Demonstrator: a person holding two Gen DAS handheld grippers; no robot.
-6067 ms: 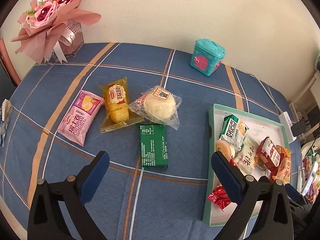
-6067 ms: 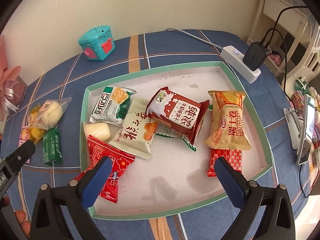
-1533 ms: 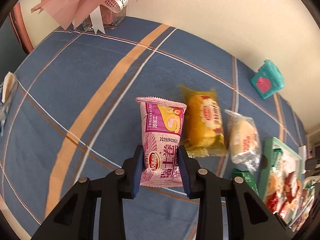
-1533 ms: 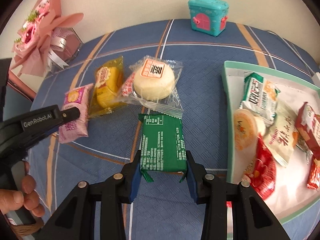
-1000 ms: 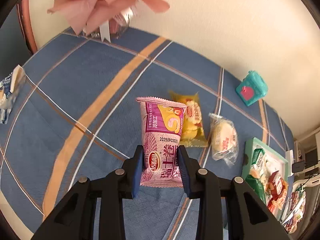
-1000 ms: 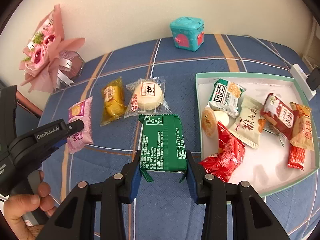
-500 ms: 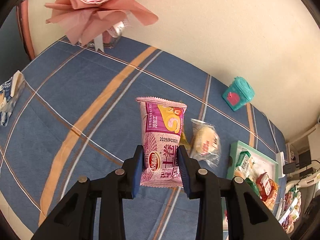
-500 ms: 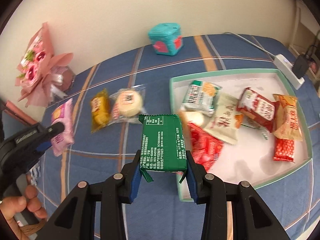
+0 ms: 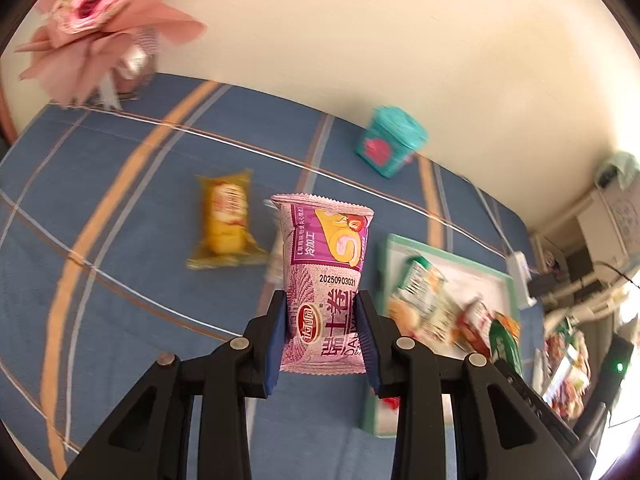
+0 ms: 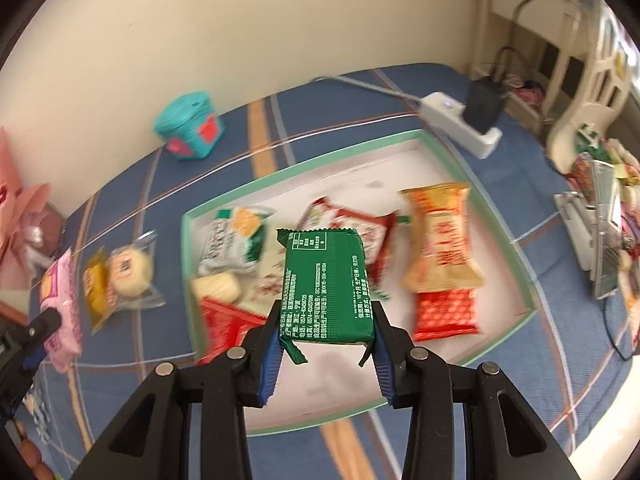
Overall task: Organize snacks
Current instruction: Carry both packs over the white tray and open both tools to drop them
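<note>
My left gripper [image 9: 322, 334] is shut on a pink Swiss-roll packet [image 9: 326, 276] and holds it above the blue cloth, left of the green-rimmed tray [image 9: 444, 256]. My right gripper [image 10: 326, 338] is shut on a green snack packet [image 10: 326, 284] and holds it over the tray [image 10: 500, 232], which holds several snack packets. A yellow cake packet [image 9: 224, 220] and a clear-wrapped white bun [image 10: 128, 270] lie on the cloth left of the tray. The pink packet also shows at the left edge of the right wrist view [image 10: 60, 304].
A teal toy box [image 10: 190, 126] stands by the wall. A pink bouquet [image 9: 100, 28] is at the far left. A white power strip with a charger [image 10: 460, 120] lies beyond the tray. Shelves and clutter are at the right.
Both grippers have carried their packets right. The right one now hangs over the tray; the left one has come closer to the tray's left rim.
</note>
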